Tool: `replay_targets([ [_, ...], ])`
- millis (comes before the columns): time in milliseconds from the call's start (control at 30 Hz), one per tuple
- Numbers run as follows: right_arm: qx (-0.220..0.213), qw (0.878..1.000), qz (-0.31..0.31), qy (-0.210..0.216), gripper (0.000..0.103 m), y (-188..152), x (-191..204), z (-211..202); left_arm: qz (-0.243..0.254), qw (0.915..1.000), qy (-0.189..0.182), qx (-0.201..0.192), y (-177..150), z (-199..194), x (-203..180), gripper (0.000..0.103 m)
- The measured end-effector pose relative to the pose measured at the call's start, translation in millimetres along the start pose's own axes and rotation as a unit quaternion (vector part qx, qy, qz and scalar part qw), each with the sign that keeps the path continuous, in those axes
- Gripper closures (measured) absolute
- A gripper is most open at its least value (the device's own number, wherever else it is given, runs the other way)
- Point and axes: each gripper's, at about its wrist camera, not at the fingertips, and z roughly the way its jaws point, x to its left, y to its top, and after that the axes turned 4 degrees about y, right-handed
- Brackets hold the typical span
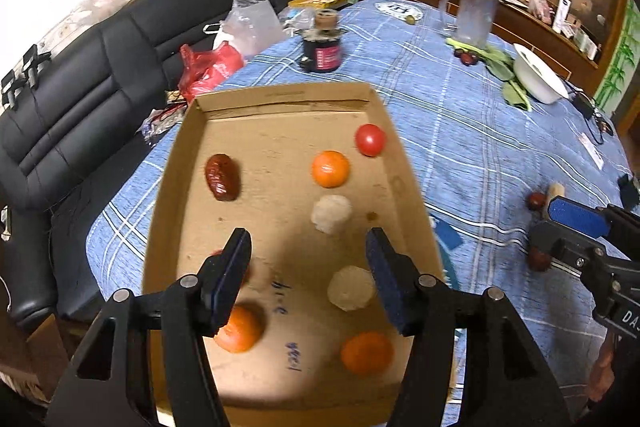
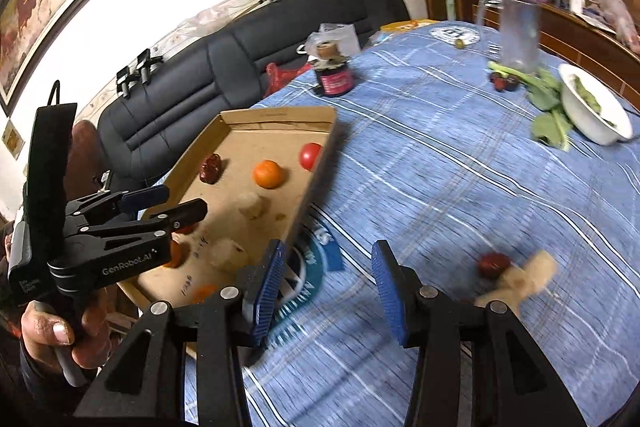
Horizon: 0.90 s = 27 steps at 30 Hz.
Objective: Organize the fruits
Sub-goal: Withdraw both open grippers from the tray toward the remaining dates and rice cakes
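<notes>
Both the left gripper (image 1: 308, 247) and the right gripper (image 2: 328, 263) were held released and empty. A red fruit (image 2: 494, 264) was left on the desk (image 2: 440, 187) at the right gripper's two o'clock, outside the cardboard tray (image 1: 280, 99). Since it touched a wooden piece (image 2: 524, 277), it could be nudged away or pinched together with the wood if the approach were misjudged.

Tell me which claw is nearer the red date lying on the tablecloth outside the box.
Right. The right claw hovers open over the cloth just left of the date; the left claw is open above the box.
</notes>
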Motion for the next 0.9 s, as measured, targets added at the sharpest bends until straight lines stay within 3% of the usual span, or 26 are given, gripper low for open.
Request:
replay_targets([
  [900, -0.019, 0.996, 0.064, -0.066, 0.056, -62.1, -79.1, -80.0, 0.060, 0.9955, -0.074, 0.000, -20.2, -33.5, -87.0, 0.044],
])
